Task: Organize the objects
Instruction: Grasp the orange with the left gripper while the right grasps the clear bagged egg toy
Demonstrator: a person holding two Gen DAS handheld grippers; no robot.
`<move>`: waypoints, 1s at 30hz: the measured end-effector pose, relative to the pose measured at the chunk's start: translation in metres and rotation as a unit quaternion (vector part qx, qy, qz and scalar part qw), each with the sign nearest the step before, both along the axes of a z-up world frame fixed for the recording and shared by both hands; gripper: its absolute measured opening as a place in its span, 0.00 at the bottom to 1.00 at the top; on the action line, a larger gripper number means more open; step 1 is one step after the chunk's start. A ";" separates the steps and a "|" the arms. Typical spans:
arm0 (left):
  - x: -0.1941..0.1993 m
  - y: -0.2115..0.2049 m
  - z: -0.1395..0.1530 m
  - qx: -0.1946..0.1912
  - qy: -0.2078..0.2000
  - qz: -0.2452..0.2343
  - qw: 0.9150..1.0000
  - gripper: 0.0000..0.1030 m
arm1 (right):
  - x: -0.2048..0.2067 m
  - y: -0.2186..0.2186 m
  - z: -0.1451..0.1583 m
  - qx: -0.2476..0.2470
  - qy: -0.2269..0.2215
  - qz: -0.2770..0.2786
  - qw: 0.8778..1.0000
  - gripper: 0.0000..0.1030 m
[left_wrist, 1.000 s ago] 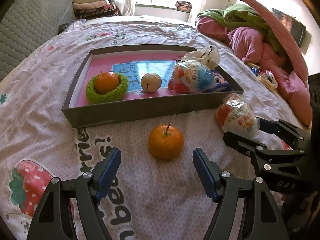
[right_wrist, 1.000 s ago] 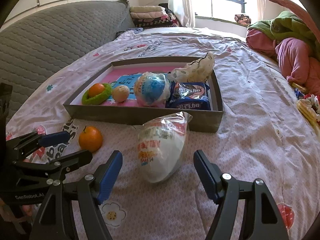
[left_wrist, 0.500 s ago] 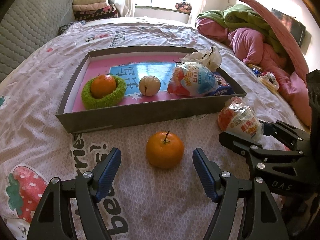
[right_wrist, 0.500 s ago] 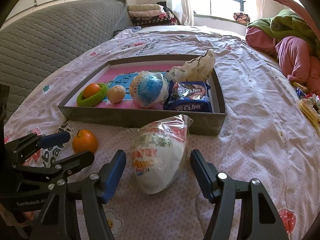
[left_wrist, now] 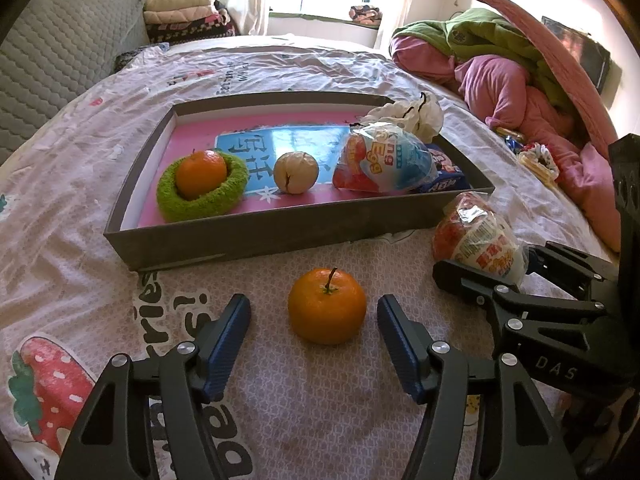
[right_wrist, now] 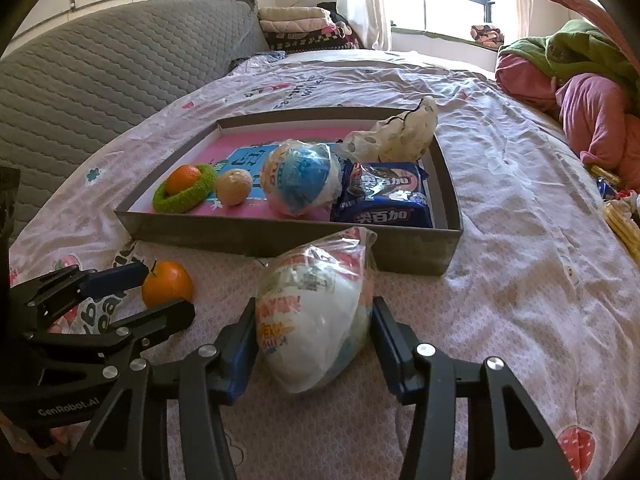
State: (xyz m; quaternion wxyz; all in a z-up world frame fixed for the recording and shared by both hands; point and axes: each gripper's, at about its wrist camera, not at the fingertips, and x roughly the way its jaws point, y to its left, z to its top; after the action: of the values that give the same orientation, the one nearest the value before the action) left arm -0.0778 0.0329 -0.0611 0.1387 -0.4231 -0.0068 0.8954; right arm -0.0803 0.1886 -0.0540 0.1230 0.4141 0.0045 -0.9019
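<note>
A loose orange lies on the bedsheet in front of the grey tray. My left gripper is open, its fingers either side of the orange without touching it. A plastic-wrapped egg-shaped snack lies in front of the tray. My right gripper has closed in on the snack, with both pads against its wrapper. The snack and the orange each show in the other view.
The tray holds an orange in a green ring, a pale round fruit, a blue wrapped egg, a blue biscuit pack and a crumpled white bag. Pink and green bedding is piled at right.
Both grippers moved forward. The right fingers narrowed from wide open until they meet the snack. The left fingers came up alongside the orange and stayed open.
</note>
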 end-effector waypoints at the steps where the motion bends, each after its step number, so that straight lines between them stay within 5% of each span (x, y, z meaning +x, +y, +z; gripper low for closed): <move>1: 0.000 0.000 0.000 0.000 0.000 0.000 1.000 0.63 | 0.000 0.000 0.000 -0.001 0.000 0.000 1.000 0.51; 14: -0.003 0.002 -0.002 0.007 0.000 -0.010 1.000 0.39 | -0.003 0.003 -0.001 -0.015 -0.002 0.004 1.000 0.51; 30: -0.004 0.007 -0.002 0.004 0.003 -0.013 1.000 0.38 | 0.000 0.000 -0.002 -0.014 0.003 0.021 1.000 0.50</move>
State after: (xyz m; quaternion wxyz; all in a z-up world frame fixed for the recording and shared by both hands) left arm -0.0823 0.0403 -0.0631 0.1519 -0.4198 -0.0050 0.8948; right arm -0.0804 0.1888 -0.0564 0.1478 0.4095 0.0009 -0.9002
